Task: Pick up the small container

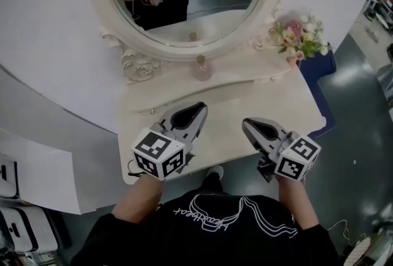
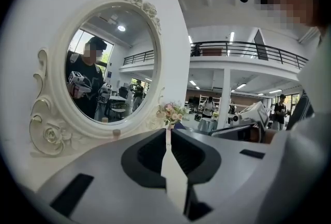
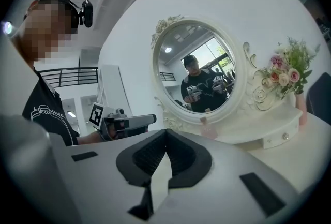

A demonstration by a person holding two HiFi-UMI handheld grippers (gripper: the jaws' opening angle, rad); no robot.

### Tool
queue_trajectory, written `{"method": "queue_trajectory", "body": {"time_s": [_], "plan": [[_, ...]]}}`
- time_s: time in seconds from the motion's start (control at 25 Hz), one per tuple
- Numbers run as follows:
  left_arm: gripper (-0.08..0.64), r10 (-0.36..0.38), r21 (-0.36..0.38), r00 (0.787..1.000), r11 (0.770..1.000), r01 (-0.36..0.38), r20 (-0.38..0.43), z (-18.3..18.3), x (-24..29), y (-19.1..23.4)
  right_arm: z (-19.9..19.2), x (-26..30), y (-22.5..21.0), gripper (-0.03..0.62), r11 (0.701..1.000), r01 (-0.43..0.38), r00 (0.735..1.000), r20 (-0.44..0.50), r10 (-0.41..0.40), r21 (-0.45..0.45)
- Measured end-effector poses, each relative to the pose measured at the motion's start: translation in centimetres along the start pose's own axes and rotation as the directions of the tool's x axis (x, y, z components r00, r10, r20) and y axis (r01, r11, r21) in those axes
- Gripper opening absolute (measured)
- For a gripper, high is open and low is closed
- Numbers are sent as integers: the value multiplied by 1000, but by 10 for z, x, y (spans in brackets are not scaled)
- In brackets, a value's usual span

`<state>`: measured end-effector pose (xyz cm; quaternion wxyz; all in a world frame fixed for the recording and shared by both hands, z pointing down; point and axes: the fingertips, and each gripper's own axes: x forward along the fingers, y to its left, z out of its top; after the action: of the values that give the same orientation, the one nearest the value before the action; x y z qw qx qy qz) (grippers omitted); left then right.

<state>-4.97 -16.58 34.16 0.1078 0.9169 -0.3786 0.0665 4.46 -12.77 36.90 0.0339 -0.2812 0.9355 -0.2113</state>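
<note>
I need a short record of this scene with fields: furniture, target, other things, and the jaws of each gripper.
furniture: white table with an oval mirror
target: small container, pink, standing at the mirror's foot, untouched
other things: flowers at the table's right end
left gripper: jaws together, nothing between them
right gripper: jaws together, nothing between them

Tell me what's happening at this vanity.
A person stands at a white dressing table with a tool in each hand. The left tool and right tool both hover over the tabletop, jaws together and empty. The small container, a pinkish bottle, sits untouched at the foot of the oval mirror, ahead of both tools. Flowers stand off to the right. The pickup has not started.
</note>
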Motion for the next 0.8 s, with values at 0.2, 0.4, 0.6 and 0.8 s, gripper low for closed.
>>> {"method": "queue_trajectory", "body": {"time_s": [0.2, 0.4, 0.6, 0.8], "plan": [[50, 20, 27, 1000, 999, -19, -19, 6, 31, 44, 5, 27, -38, 8, 999, 14, 1000, -4, -14, 41], [94, 37, 61, 999, 998, -35, -33, 9, 63, 80, 1, 44, -64, 8, 997, 28, 999, -25, -26, 73], [178, 82, 66, 996, 995, -80, -33, 6, 93, 119, -5, 50, -89, 8, 994, 57, 997, -56, -52, 97], [244, 98, 72, 993, 993, -93, -62, -11, 123, 145, -18, 54, -109, 8, 987, 83, 993, -99, -70, 136]]}}
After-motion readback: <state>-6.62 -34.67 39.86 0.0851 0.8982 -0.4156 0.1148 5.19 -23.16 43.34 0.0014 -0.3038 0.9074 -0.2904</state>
